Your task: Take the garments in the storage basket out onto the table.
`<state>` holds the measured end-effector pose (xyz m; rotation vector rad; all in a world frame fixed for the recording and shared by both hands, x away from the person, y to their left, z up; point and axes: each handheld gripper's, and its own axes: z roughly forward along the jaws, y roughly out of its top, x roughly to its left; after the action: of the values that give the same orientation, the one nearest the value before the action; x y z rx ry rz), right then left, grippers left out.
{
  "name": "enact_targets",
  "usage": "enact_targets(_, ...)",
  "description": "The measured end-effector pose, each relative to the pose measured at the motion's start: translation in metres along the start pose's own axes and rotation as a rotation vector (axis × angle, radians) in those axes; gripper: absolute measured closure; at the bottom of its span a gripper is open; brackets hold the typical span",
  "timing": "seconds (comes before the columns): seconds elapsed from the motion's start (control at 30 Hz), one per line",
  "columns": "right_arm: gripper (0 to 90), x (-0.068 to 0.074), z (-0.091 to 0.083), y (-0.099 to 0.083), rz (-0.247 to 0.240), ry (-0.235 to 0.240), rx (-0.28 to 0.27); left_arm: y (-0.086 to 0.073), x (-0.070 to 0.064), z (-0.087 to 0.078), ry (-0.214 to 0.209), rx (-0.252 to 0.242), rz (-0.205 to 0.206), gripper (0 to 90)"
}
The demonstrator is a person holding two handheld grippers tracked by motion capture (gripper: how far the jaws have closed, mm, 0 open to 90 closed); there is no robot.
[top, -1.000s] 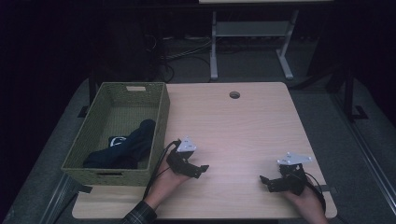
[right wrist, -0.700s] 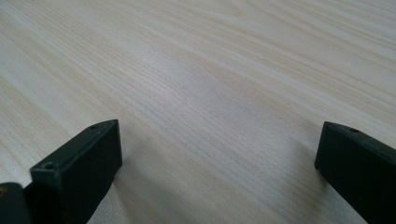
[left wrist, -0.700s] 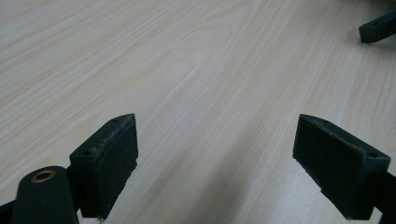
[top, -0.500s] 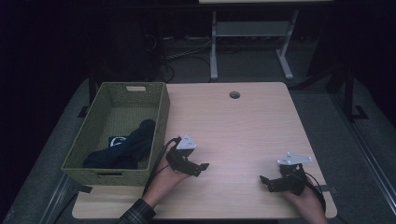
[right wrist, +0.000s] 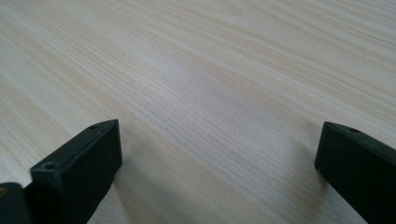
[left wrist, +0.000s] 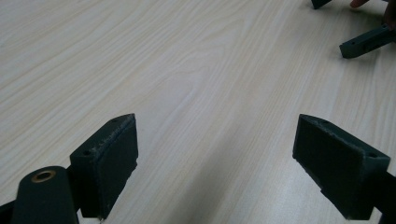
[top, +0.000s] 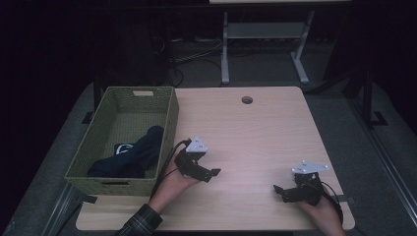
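My left gripper (top: 212,173) rests low over the light wooden table (top: 246,137), just right of the woven basket (top: 101,177). In the left gripper view its jaws stand wide apart (left wrist: 215,163) with bare wood between them. My right gripper (top: 279,192) sits near the table's front right, pointing left. Its jaws also stand wide apart (right wrist: 219,172) over bare wood. Dark blue clothing (top: 133,155) lies inside the basket. The right gripper's fingers (left wrist: 366,42) show at the top right of the left gripper view.
A round cable hole (top: 247,100) is near the table's far edge. A white metal frame (top: 265,34) and cables stand on the floor behind the table. The basket takes up the table's left side.
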<state>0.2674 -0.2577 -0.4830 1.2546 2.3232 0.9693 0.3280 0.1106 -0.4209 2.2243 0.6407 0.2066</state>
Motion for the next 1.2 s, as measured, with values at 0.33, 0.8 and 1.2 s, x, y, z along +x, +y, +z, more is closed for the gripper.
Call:
enact_targets(0.33,0.4,0.000,0.000,0.000,0.002,0.002,0.000,0.009,0.000,-0.006,-0.009,0.006,0.018,13.7)
enact_targets(0.8,0.4,0.000,0.000,0.000,-0.006,0.001,-0.002,0.023,-0.001,-0.019,-0.014,0.009,0.038,13.8)
enact_targets(1.2,0.4,0.000,0.000,0.000,-0.004,0.001,-0.003,0.031,0.003,-0.034,-0.010,0.015,0.051,14.0)
